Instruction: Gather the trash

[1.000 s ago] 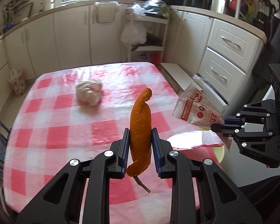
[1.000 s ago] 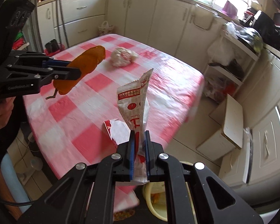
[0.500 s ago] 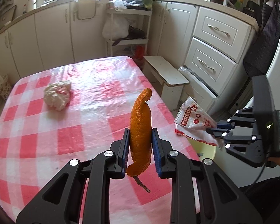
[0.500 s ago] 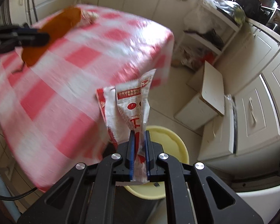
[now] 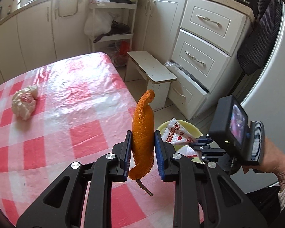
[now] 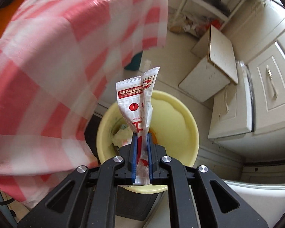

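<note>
My left gripper (image 5: 143, 148) is shut on an orange peel (image 5: 143, 131) and holds it upright above the right edge of the red-checked table (image 5: 57, 114). My right gripper (image 6: 142, 148) is shut on a white and red snack wrapper (image 6: 136, 102) and holds it over the yellow bin (image 6: 180, 129) on the floor beside the table. The right gripper (image 5: 196, 144), the wrapper (image 5: 175, 134) and the bin (image 5: 191, 128) also show in the left wrist view. A crumpled plastic wad (image 5: 24, 102) lies on the table at the far left.
A small white stool (image 5: 152, 70) stands on the floor past the table's right side. White drawers (image 5: 201, 47) and cabinets line the walls, and a white rack (image 5: 112, 19) with bags stands behind. The bin holds some scraps (image 6: 121, 134).
My right gripper has carried the wrapper off the table's edge and down over the yellow bin. My left gripper has swung to the right with the orange peel still held.
</note>
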The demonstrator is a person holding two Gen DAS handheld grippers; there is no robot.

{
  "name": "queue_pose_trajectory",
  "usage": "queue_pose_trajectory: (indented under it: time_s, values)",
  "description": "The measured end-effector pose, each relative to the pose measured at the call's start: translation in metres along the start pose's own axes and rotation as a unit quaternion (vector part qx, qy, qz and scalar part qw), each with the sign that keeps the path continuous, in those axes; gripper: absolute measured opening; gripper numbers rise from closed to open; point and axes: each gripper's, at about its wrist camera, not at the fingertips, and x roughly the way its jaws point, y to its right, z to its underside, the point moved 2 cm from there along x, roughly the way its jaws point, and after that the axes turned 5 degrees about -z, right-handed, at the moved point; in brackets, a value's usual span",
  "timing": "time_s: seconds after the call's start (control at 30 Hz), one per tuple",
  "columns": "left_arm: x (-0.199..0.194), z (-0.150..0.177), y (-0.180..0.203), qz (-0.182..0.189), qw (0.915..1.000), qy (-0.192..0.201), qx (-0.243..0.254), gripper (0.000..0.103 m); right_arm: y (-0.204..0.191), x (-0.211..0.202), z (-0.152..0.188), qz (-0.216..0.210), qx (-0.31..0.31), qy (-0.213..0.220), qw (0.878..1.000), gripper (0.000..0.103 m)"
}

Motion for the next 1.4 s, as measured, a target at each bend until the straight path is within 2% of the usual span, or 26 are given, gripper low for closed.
queue_pose_trajectory:
  time_s: [0.13,0.2,0.23,0.27,0.5,0.63,0.77,0.93,1.07,1.23,1.27,1.33,1.37,1.4]
  values:
    - [0.011,0.001,0.005,0.005,1.0,-0.008,0.001,0.023,0.002,0.012,0.004,0.002,0.005,-0.015,1.0,0.01]
    - [0.016,0.001,0.008,0.008,0.9999,-0.01,0.002,0.023,0.004,0.014,0.005,0.014,0.01,-0.019,1.0,0.029]
    - [0.017,0.001,0.01,0.009,0.9999,-0.011,0.003,0.023,0.006,0.013,0.005,0.019,0.013,-0.019,1.0,0.046]
    - [0.019,0.001,0.013,0.011,0.9999,-0.011,0.006,0.023,0.007,0.012,0.004,0.02,0.014,-0.015,1.0,0.048]
    - [0.025,0.003,0.028,0.013,0.9997,-0.01,0.021,0.023,0.01,-0.01,-0.003,0.038,0.009,0.016,0.999,0.05]
    - [0.027,0.004,0.031,0.016,0.9995,-0.015,0.023,0.023,0.004,-0.033,-0.001,0.066,-0.021,0.03,0.997,0.062]
    - [0.033,0.003,0.038,0.019,0.9991,-0.024,0.028,0.023,0.0,-0.053,0.008,0.091,-0.047,0.035,0.994,0.065]
    - [0.048,-0.006,0.062,0.031,0.9981,-0.037,0.039,0.023,0.018,-0.08,0.017,0.116,-0.014,0.052,0.992,0.068]
    - [0.063,-0.016,0.089,0.043,0.9967,-0.046,0.051,0.023,0.024,-0.084,0.018,0.127,-0.009,0.046,0.991,0.069]
    - [0.09,-0.02,0.114,0.06,0.9928,-0.085,0.058,0.024,0.031,-0.078,0.029,0.133,0.001,0.022,0.991,0.071]
    - [0.091,-0.019,0.117,0.062,0.9922,-0.089,0.061,0.027,0.033,-0.077,0.031,0.134,0.005,0.019,0.991,0.071]
    - [0.09,-0.017,0.116,0.068,0.9917,-0.091,0.06,0.042,0.037,-0.076,0.033,0.138,0.011,0.013,0.99,0.072]
    - [0.089,-0.017,0.115,0.068,0.9918,-0.091,0.06,0.053,0.037,-0.076,0.033,0.138,0.012,0.012,0.99,0.073]
    - [0.088,-0.017,0.113,0.064,0.9922,-0.089,0.059,0.057,0.036,-0.075,0.032,0.139,0.009,0.011,0.99,0.073]
